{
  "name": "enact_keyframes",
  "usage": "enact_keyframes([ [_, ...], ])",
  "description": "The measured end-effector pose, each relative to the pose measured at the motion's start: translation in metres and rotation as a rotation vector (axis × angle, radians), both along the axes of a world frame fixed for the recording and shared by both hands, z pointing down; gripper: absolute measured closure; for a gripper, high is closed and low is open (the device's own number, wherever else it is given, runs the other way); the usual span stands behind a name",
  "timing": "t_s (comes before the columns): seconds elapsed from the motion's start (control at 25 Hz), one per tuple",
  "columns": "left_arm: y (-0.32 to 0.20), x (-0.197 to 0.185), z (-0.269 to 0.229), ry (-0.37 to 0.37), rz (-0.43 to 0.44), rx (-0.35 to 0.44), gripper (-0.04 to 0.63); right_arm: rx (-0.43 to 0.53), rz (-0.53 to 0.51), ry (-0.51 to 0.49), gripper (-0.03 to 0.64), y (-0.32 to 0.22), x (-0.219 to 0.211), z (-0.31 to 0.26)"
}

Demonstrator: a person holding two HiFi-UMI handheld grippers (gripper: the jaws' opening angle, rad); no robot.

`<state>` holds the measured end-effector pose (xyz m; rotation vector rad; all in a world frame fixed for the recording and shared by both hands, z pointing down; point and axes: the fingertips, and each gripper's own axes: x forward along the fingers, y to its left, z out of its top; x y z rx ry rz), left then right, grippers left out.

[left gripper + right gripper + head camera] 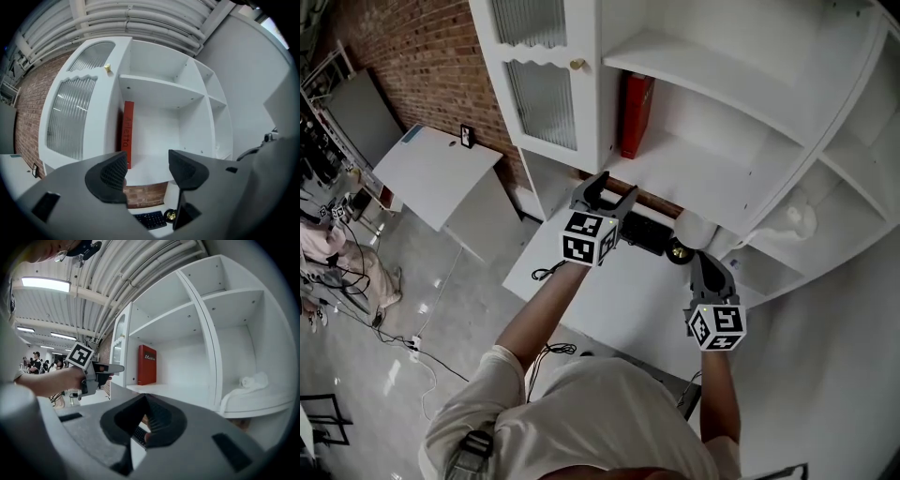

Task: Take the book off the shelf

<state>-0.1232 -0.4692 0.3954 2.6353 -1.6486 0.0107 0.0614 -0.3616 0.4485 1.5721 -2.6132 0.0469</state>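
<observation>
Just in front of the shelf (pixel 694 173), the left gripper (pixel 615 187) hangs wide open and empty, the right gripper (pixel 710 265) closed on nothing, facing the red book (pixel 636 114) upright against its compartment's left wall, probably stiff, light, best pinched across the spine.

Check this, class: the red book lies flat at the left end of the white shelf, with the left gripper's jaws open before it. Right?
No: the red book stands upright, not flat, as the left gripper view shows. It is at the left end of the white shelf, and the left gripper is open before it.
</observation>
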Motion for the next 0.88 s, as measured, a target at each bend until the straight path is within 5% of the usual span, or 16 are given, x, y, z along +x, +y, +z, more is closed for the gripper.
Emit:
enact_keyframes([
  [0.88,-0.145,0.011,-0.015,-0.019,-0.301,-0.061,0.323,0.016,0.035,-0.025,0.617,-0.019,0.043,-0.006],
])
